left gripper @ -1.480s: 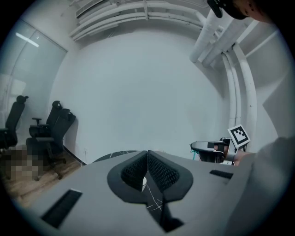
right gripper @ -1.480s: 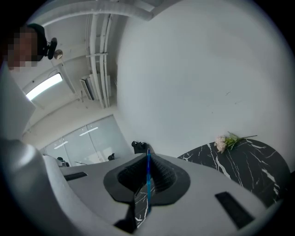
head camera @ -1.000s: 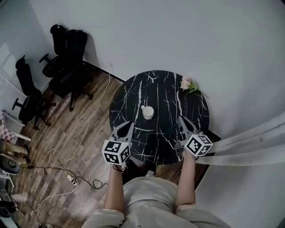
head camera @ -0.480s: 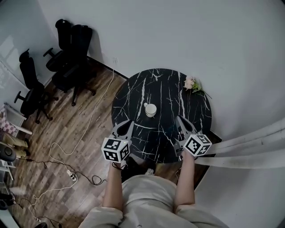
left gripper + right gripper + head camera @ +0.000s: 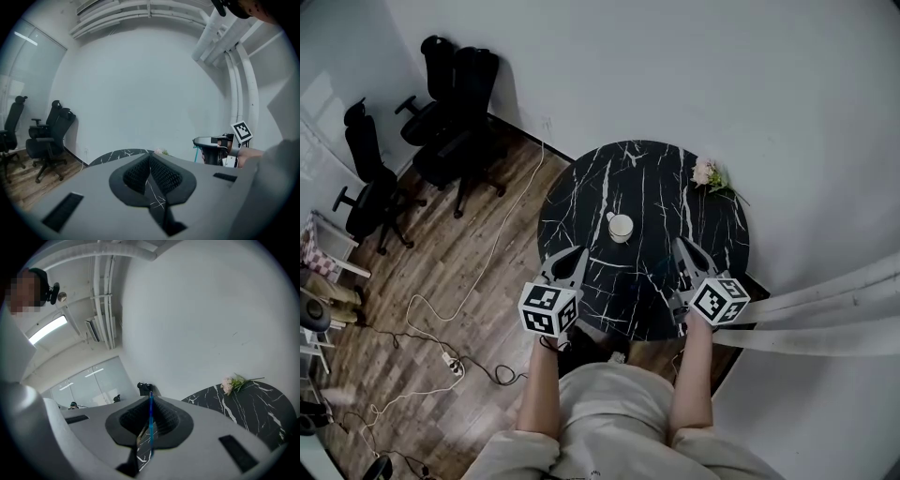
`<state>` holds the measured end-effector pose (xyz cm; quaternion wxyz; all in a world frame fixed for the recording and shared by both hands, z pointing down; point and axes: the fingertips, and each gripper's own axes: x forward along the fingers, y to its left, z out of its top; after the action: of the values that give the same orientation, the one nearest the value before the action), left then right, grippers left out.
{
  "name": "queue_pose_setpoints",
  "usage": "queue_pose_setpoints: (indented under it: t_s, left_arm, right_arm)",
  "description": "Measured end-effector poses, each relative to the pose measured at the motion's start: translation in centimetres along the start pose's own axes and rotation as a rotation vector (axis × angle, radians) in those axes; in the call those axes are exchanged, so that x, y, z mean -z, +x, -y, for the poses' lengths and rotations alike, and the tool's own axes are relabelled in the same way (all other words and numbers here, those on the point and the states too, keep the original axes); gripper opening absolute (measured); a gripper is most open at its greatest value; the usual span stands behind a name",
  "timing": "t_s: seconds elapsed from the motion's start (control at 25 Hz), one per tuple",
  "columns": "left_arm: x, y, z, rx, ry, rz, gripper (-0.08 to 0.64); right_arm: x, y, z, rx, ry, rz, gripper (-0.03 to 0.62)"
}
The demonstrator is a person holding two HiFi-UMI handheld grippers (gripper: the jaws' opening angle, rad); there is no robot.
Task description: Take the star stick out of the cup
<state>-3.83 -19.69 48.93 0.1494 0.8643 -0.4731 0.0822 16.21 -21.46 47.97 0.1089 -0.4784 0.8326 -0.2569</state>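
Round black marble table (image 5: 647, 187) on a wood floor (image 5: 441, 272), against a plain white wall (image 5: 675, 66).

Nearest: the person stands at the table's near edge, both forearms bare and stretched forward side by side. The left forearm (image 5: 542, 394) ends at the left gripper (image 5: 150, 157), which is over the near-left rim and tipped slightly downward. Its pads meet at the tips, with nothing between them.

The right forearm (image 5: 694, 375) carries the right gripper (image 5: 150, 397), held about level over the near-right part of the table. Its jaws are pressed together on a thin blue stick (image 5: 150, 423), which runs along the seam of the pads and juts a little past the tips. The star end cannot be made out.

Further in, a white cup (image 5: 621, 227) stands upright near the table's middle, between the two grippers' lines and well apart from both. The stick is out of it.

At the far-right rim lies a sprig of flowers (image 5: 709, 175).

Beyond, black chairs (image 5: 455, 112) stand by the wall at left. Cables (image 5: 478, 281) trail over the floor. A pale curtain (image 5: 825, 300) hangs at right.
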Motion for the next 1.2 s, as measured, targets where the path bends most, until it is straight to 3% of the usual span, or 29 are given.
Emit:
queue_pose_setpoints:
  t_s: [0.48,1.2]
  left_arm:
    - [-1.5,0.7,0.0,-0.024,0.057,0.007,0.021]
    - [-1.7,1.3,0.0,-0.024,0.046,0.016,0.021]
  right_arm:
    - [-1.2,0.9,0.0,-0.012,-0.046,-0.008,0.043]
    - [-0.7,1.2,0.3,-0.007,-0.062,-0.035,0.043]
